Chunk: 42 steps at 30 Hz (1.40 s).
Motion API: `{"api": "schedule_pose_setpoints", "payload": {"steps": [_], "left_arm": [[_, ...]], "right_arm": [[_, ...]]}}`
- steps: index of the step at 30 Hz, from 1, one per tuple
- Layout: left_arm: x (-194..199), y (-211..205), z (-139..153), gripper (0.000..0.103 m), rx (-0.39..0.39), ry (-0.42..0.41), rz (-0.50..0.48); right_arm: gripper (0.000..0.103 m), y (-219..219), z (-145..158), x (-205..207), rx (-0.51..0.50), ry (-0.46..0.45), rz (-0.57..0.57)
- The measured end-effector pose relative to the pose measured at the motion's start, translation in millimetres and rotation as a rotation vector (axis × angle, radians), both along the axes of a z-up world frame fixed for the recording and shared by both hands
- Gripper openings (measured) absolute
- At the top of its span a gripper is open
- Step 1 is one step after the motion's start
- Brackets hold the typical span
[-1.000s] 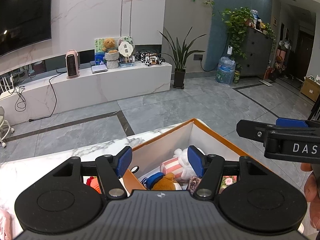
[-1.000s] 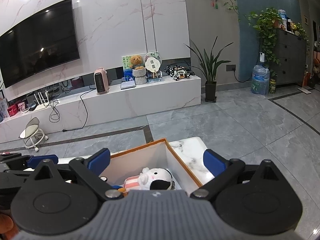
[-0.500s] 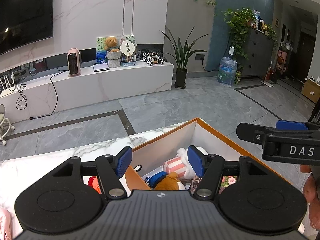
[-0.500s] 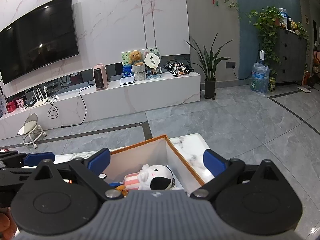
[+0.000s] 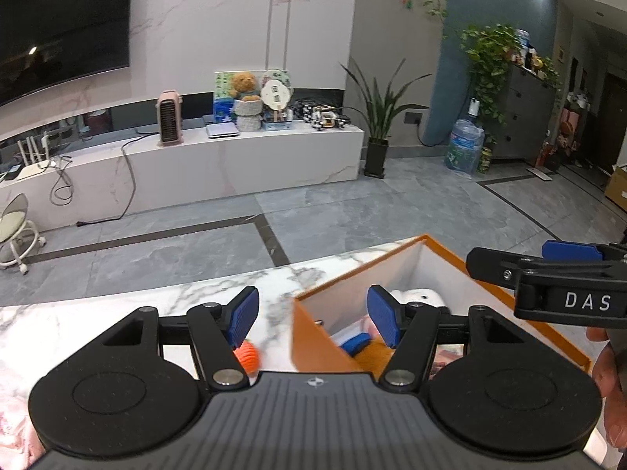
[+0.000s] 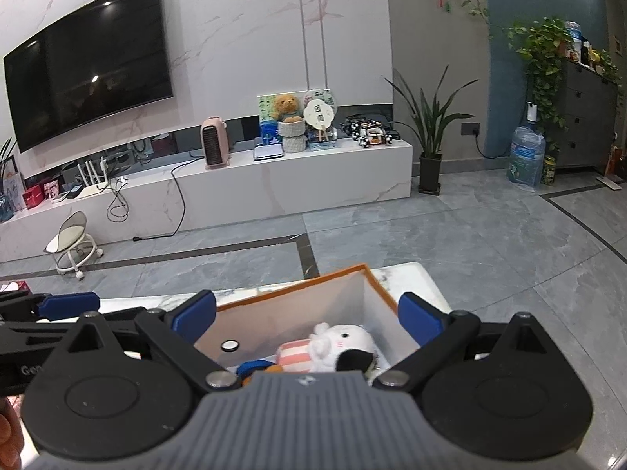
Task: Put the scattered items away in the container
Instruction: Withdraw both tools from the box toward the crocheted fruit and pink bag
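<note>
An orange-rimmed box [image 5: 313, 337] with white inner walls stands on the marble table [image 5: 117, 313]; it also shows in the right wrist view [image 6: 298, 286]. Inside lie a white and pink plush animal [image 6: 333, 348] and other soft toys. My left gripper [image 5: 313, 313] is open and empty, straddling the box's left corner. A small orange toy [image 5: 249, 354] lies on the table just left of the box. My right gripper [image 6: 309, 313] is open and empty above the box; it also shows at the right of the left wrist view [image 5: 548, 270].
The table's far edge drops to a grey tiled floor [image 6: 431, 243]. Something pink [image 5: 15, 423] lies at the table's near left. A white TV bench [image 6: 274, 184] and a small stool [image 6: 74, 243] stand far behind.
My left gripper has shifted left, so the box now sits further right in its view and the orange toy shows more. The right gripper has barely moved.
</note>
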<state>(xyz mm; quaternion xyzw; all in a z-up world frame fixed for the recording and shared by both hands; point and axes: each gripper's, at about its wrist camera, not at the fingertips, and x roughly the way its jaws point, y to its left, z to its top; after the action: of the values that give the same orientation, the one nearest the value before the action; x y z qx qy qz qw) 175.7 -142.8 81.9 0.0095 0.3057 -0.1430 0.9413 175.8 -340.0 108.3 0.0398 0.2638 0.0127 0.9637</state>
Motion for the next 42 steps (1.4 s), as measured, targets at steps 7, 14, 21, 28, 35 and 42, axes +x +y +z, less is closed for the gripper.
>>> {"api": "schedule_pose_setpoints", "payload": {"steps": [7,14,21,28,35,42], "left_arm": [[-0.1,50.0,2.4,0.072,0.004,0.002,0.068],[-0.7,96.7,4.7,0.072,-0.005,0.006,0.134],[-3.1,142.2,4.2,0.072,-0.012,0.011,0.206],[-11.6,189.3,-4.1,0.072,-0.009,0.03,0.285],[-22.2,227.9,-18.4,0.076,-0.021,0.059,0.345],[-28.0,255.4,-43.7,0.076,-0.02,0.109,0.367]], "right_arm": [[0.1,33.5,-2.9,9.7,-0.021,0.008,0.037],[0.1,70.3,-9.3,18.5,-0.043,0.021,0.077],[0.1,103.5,-15.8,25.6,-0.06,0.03,0.119],[0.1,133.8,-23.3,33.9,-0.075,0.039,0.159],[0.1,162.4,-32.5,38.8,-0.097,0.047,0.203],[0.1,181.5,-45.4,46.0,-0.132,0.063,0.238]]}}
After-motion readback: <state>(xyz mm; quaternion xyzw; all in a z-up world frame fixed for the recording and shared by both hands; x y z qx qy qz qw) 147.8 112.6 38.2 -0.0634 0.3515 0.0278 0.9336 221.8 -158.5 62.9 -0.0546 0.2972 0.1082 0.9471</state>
